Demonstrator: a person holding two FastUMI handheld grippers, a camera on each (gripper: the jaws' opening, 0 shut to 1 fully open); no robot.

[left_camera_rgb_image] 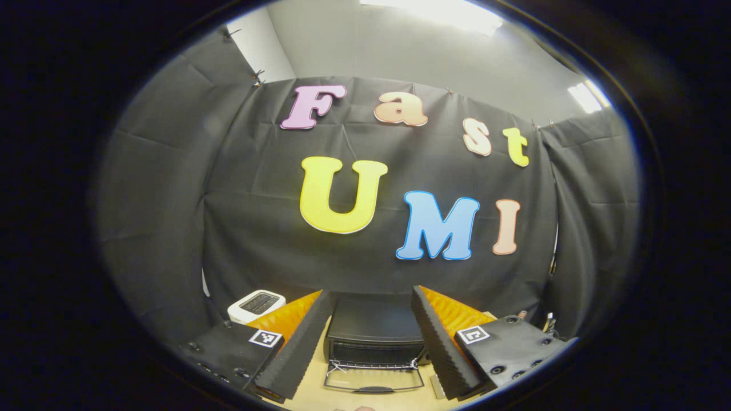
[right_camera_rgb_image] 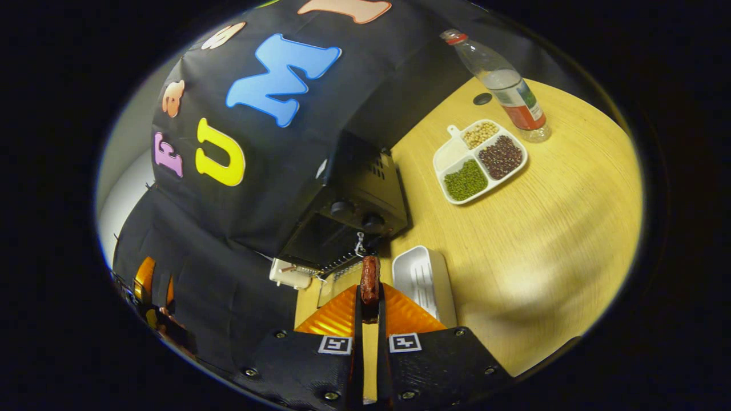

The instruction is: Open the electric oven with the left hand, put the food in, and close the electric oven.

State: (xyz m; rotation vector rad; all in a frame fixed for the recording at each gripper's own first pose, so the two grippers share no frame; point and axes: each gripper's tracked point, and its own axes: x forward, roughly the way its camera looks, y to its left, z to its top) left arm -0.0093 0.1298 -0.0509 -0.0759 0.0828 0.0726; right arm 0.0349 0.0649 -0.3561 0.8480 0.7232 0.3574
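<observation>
A: Left gripper view first; what sits around the electric oven (left_camera_rgb_image: pixel 374 337)?
B: The oven stands on the wooden table (left_camera_rgb_image: pixel 314 374) against the black cloth wall; its door (left_camera_rgb_image: pixel 374 379) hangs down flat in front of it, open. The left gripper (left_camera_rgb_image: pixel 371 357) is released, its two fingers spread wide to either side of the oven, touching nothing; a small white appliance (left_camera_rgb_image: pixel 257 304) lies beyond the oven's left side.

A: And the right gripper view?
B: The right gripper (right_camera_rgb_image: pixel 369 297) is clenched on the food (right_camera_rgb_image: pixel 370 278), a reddish-brown sausage-like piece pinched between both fingers; the food is just in front of the oven (right_camera_rgb_image: pixel 348 217), at the open mouth beside the knobs (right_camera_rgb_image: pixel 357 214). A white rectangular tray (right_camera_rgb_image: pixel 422 279) lies just beside the oven's front; a divided plate (right_camera_rgb_image: pixel 454 154) with green, dark red and pale beans sits farther from the oven on the table (right_camera_rgb_image: pixel 542 240), and a plastic bottle (right_camera_rgb_image: pixel 502 85) stands just beyond that plate.
</observation>
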